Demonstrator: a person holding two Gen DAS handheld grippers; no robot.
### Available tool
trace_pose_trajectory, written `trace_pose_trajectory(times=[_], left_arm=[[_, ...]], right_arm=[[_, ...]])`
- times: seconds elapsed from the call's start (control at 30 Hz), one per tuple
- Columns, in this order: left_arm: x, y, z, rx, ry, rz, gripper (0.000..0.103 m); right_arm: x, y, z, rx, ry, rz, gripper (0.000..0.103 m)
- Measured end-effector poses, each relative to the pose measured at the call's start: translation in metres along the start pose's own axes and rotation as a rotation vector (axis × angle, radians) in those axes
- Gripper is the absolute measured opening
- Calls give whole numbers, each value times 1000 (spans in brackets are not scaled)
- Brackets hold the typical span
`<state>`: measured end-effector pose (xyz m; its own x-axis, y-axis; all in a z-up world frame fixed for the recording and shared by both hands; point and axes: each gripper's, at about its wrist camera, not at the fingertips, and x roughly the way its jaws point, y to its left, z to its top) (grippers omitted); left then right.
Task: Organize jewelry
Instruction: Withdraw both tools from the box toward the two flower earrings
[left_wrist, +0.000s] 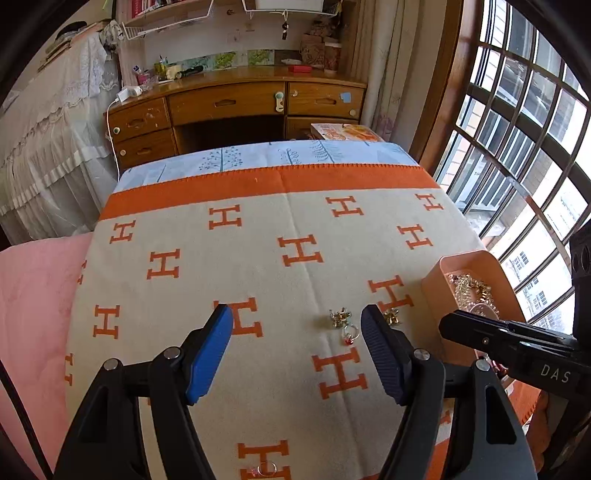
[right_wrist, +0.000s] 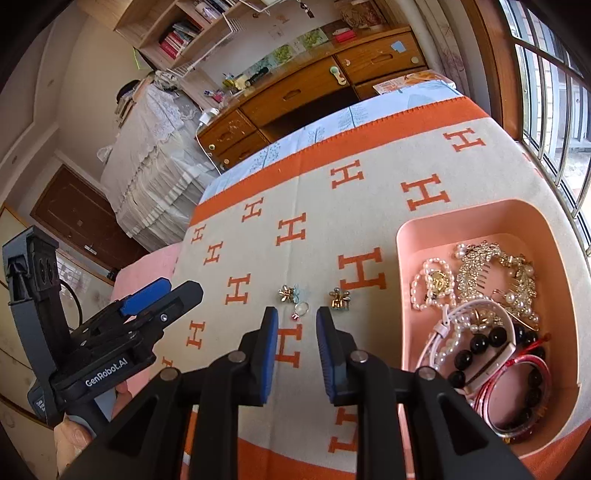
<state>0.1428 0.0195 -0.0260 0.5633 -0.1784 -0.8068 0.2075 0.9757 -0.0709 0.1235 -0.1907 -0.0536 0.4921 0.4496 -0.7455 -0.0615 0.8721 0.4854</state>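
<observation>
The right gripper (right_wrist: 296, 332) was empty, its two blue pads apart w/ a small gap. The left gripper (left_wrist: 296, 334) was empty too, pads spread much wider. I think both were held low over the blanket (left_wrist: 258, 229) & aimed at the loose bits so one could scoop them up next.

Just past the right gripper's tips, almost in line w/ the gap, lay a small ring (right_wrist: 301, 308) w/ a tiny red bit on its near side. It lay flat, so no real long way to it; the red bit pointed back at the jaws. A little farther & to the left of the gap sat a gold flower clip (right_wrist: 287, 294) w/ some pale blue on it. Across from it, to the right of the gap, sat a second gold clip (right_wrist: 339, 298). The two clips were apart, w/ the ring between them & nearer.

Off to the right of the jaws & reaching farther out was the pink box (right_wrist: 406, 236). It already held pearls, a gold comb, dark beads & red bangles, piled up. My guess: the loose pieces go in there, so it was kept close by.

Very near the left gripper, under its jaws, another ring (left_wrist: 266, 469) lay on the blanket.
</observation>
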Motion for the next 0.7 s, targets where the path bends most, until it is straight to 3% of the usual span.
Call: trace_pose_trajectory(times=[0.3,0.6,0.7], left_arm=[[44,8,-18,24,89,-29,70],[58,5,-23,76,105,-57,70],[60,1,-22,100,103,-73,70]], right_arm=[[53,3,12,-18,111,-185,22],[83,16,10,-132,142,-343,21],[90,18,9,-168,145,-359,21]])
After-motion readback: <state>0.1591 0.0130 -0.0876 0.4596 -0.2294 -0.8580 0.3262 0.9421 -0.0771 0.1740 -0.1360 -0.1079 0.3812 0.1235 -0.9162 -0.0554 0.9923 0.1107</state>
